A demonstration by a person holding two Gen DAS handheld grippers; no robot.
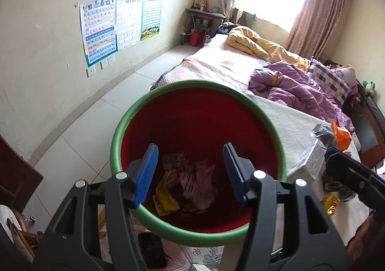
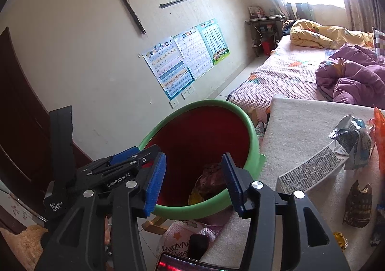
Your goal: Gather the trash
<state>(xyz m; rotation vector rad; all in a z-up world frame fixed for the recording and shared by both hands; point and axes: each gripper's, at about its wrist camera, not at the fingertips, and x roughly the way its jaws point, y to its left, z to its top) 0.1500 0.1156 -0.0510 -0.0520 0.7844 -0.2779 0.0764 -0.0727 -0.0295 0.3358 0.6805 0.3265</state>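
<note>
The left gripper (image 1: 190,172) is sitting closest to its camera, its blue pads standing apart with nothing between them, hovering over the mouth of a green-rimmed bin (image 1: 125,121) with a red inside. Down in the bin, a yellow wrapper (image 1: 166,196) and a crumpled pink wrapper (image 1: 199,179) are lying on the bottom together with some darker scraps.

The right gripper (image 2: 193,183) is also hanging with its jaws parted and empty, pointing at the near rim of the same bin (image 2: 168,124); in its view the left gripper's black body (image 2: 115,174) is reaching in from the left.

The bin is standing on the floor just beside a bed covered with a white towel (image 2: 300,131). More trash is lying on that towel: a white patterned box (image 2: 310,172), a crumpled silver-blue bag (image 2: 353,138), an orange wrapper (image 2: 380,131), a dark brown snack bag (image 2: 358,206) and a small yellow wrapper (image 2: 340,239) near the edge.

Farther up the bed, a purple quilt (image 1: 296,88) and a yellow quilt (image 1: 259,44) are lying bunched. Learning posters (image 1: 118,25) are hanging on the wall.
</note>
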